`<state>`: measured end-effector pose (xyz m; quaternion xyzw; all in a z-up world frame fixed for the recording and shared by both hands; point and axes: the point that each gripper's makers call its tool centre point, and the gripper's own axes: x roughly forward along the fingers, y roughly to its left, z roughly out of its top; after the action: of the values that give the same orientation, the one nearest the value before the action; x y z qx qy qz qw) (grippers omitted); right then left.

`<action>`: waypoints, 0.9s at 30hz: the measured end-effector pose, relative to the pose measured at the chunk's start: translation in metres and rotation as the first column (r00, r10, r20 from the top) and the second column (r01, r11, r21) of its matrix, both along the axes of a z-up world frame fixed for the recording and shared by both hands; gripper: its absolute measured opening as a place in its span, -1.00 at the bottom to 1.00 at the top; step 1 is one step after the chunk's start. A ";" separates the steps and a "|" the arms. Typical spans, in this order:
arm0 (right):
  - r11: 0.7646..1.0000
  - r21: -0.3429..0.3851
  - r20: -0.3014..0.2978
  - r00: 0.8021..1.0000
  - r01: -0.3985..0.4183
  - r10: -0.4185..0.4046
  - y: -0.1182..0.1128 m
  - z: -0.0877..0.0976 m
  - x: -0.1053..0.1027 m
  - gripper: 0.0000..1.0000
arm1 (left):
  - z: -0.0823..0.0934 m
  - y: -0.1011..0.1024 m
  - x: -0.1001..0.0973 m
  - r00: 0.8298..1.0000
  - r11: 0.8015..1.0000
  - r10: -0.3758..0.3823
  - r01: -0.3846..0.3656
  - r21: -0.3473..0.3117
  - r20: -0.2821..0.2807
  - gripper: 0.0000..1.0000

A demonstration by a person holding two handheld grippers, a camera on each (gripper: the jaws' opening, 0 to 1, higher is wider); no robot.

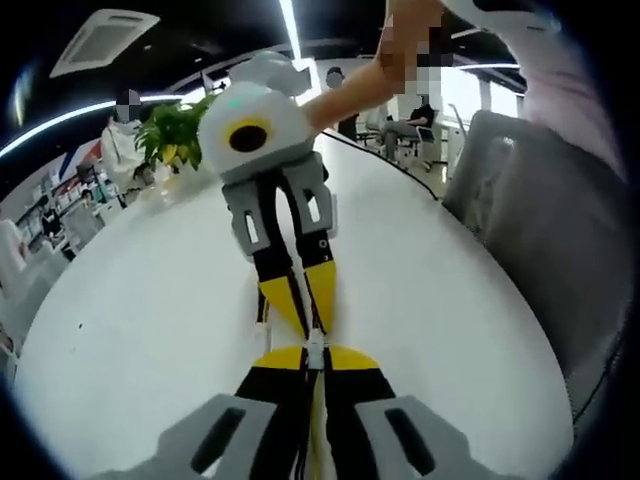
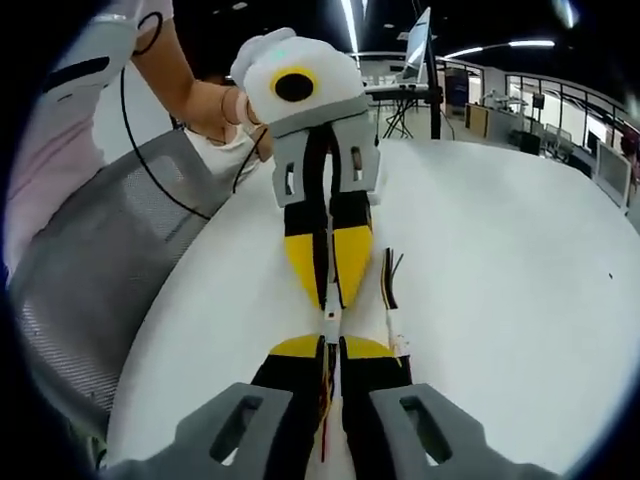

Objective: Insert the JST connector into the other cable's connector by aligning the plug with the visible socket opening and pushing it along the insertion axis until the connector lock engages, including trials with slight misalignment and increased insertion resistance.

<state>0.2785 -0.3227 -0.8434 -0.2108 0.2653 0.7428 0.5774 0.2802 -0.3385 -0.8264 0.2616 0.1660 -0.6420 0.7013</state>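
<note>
Over the white table [image 1: 150, 320], the left tool [image 1: 314, 362] and right tool [image 2: 333, 346] each pinch a small white connector [image 1: 315, 349], tip to tip. Keep them straight; push gently until it clicks.

I see yellow tips on black fingers on my left gripper [image 1: 314, 362] and on my right gripper [image 2: 333, 350], with grey mounts. The connector [image 2: 331, 318] between them is white, its wires [image 2: 388, 278] black and yellow. The table [image 1: 150, 310] is white; upper left, the plant [image 1: 172, 137] is green.
</note>
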 end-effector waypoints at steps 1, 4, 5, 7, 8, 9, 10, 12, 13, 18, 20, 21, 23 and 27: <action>1.000 -0.014 0.014 1.000 -0.010 0.011 -0.001 -0.002 -0.001 -0.94 | -0.002 0.000 0.000 1.000 1.000 -0.005 0.005 0.014 0.007 -1.00; 1.000 -0.013 0.009 1.000 -0.006 0.006 -0.002 -0.004 0.000 -0.94 | -0.006 0.004 0.002 1.000 1.000 -0.003 0.003 0.018 0.001 -1.00; 1.000 -0.015 0.013 1.000 0.001 0.000 -0.002 -0.005 0.002 -0.94 | -0.001 -0.001 -0.002 1.000 1.000 -0.020 0.020 -0.019 -0.014 -1.00; 1.000 0.008 -0.002 1.000 -0.004 0.004 0.001 -0.001 0.000 -0.94 | 0.002 0.002 0.002 1.000 1.000 -0.004 0.003 -0.018 -0.014 -1.00; 1.000 0.014 0.001 1.000 -0.008 0.008 0.002 0.000 0.000 -0.94 | 0.002 0.001 0.002 1.000 1.000 -0.006 0.006 -0.019 -0.012 -1.00; 1.000 0.011 0.011 1.000 -0.015 0.015 0.003 -0.001 0.000 -0.94 | 0.002 0.002 0.002 1.000 1.000 -0.009 0.009 -0.019 -0.010 -1.00; 1.000 0.009 0.019 1.000 -0.021 0.021 0.003 -0.003 0.000 -0.94 | 0.001 0.002 0.002 1.000 1.000 -0.009 0.009 -0.019 -0.011 -1.00; 1.000 -0.001 0.011 1.000 -0.021 0.021 0.002 -0.007 0.000 -0.94 | 0.001 0.003 0.003 1.000 1.000 -0.009 0.008 -0.016 -0.012 -1.00; 1.000 -0.003 0.011 1.000 -0.020 0.020 0.001 -0.008 0.000 -0.94 | 0.003 0.006 0.003 1.000 1.000 -0.006 0.006 -0.019 -0.016 -1.00; 1.000 0.003 0.015 1.000 -0.012 0.012 -0.002 -0.008 0.002 -0.94 | 0.004 0.012 0.005 1.000 1.000 0.023 -0.023 -0.016 -0.018 -1.00; 1.000 0.004 0.017 1.000 -0.007 0.007 -0.003 -0.007 0.003 -0.94 | 0.004 0.014 0.007 0.999 0.999 0.035 -0.035 -0.013 -0.014 -1.00; 1.000 0.005 0.018 1.000 -0.007 0.007 -0.003 -0.007 0.003 -0.94 | 0.004 0.015 0.007 0.999 0.999 0.040 -0.040 -0.012 -0.014 -1.00; 1.000 0.008 0.017 1.000 -0.004 0.004 -0.003 -0.006 0.003 -0.94 | 0.002 0.017 0.008 0.998 0.999 0.053 -0.053 -0.005 -0.016 -0.96; 1.000 0.015 0.018 1.000 -0.010 0.010 -0.003 -0.004 0.001 -0.94 | -0.003 0.019 0.010 0.998 0.998 0.055 -0.055 0.006 -0.014 -0.92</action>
<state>0.2796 -0.3253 -0.8471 -0.2143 0.2537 0.7457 0.5776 0.2900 -0.3195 -0.8295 0.2542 0.1799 -0.6238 0.7169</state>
